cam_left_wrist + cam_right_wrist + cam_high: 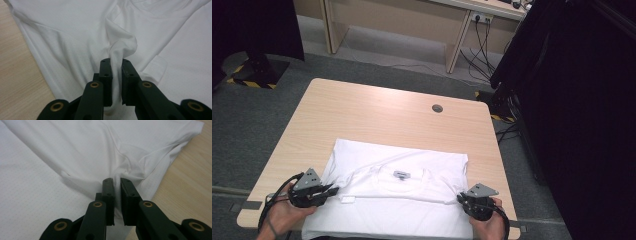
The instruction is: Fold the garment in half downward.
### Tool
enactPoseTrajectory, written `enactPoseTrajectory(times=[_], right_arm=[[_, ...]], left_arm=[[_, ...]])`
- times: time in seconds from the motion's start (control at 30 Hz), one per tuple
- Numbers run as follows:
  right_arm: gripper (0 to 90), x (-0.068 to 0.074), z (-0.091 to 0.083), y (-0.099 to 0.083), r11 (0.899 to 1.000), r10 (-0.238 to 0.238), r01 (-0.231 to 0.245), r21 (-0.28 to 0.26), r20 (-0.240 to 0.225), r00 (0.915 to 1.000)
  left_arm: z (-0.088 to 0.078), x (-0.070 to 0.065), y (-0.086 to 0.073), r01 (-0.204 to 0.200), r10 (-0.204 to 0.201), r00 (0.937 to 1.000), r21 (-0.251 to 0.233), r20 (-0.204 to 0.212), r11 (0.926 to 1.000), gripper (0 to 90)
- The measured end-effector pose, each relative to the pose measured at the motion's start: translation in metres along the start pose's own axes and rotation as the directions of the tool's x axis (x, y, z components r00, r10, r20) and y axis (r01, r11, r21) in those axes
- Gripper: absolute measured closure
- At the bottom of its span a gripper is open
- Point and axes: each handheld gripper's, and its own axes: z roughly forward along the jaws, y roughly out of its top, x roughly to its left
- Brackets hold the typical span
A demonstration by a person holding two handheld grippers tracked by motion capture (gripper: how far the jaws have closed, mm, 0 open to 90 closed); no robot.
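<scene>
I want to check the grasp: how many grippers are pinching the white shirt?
2. The left gripper pinches a fold of the white shirt at its left side; the right gripper pinches a fold at its right edge.

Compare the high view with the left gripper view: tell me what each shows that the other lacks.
High view alone: the whole table with its round cable hole, the shirt's neck label, the right hand-held gripper, the floor and a desk behind.

Left gripper view alone: a bunched ridge of fabric pinched between the jaws, and the cloth's fine dotted weave.

Both: the white T-shirt on the wooden tabletop, and the left hand-held gripper shut on it.
</scene>
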Motion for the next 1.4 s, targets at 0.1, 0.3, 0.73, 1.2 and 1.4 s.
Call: enactPoseTrajectory(times=[0.1,0.3,0.73,1.2,1.4], right_arm=[[82.4,-0.005,0.005,0.004,1.000,0.007,-0.007,-0.004,0.010,0.9999],[82.3,-0.023,0.022,0.021,1.000,0.021,-0.021,-0.001,0.036,0.9991],[82.4,-0.036,0.021,0.050,0.999,0.023,-0.019,-0.051,0.089,0.9957],[81.6,-0.011,0.006,0.010,0.999,0.028,-0.028,-0.024,0.001,0.9996],[62.0,-0.023,-0.004,0.015,0.992,0.103,-0.102,-0.076,0.005,0.9947]], left_arm=[[0.004,0.003,0.003,0.005,-0.005,0.9999,-0.008,-0.011,1.0000,80.8],[0.025,0.022,0.022,0.007,-0.008,0.9984,-0.011,-0.056,0.9999,80.7],[0.026,0.037,0.054,0.043,-0.046,0.9985,-0.111,-0.029,0.9929,83.8],[0.008,0.031,0.009,0.051,-0.051,0.9987,-0.042,0.004,0.9978,82.1],[-0.001,0.030,0.026,0.108,-0.111,0.9933,-0.096,-0.031,0.9895,53.8]])
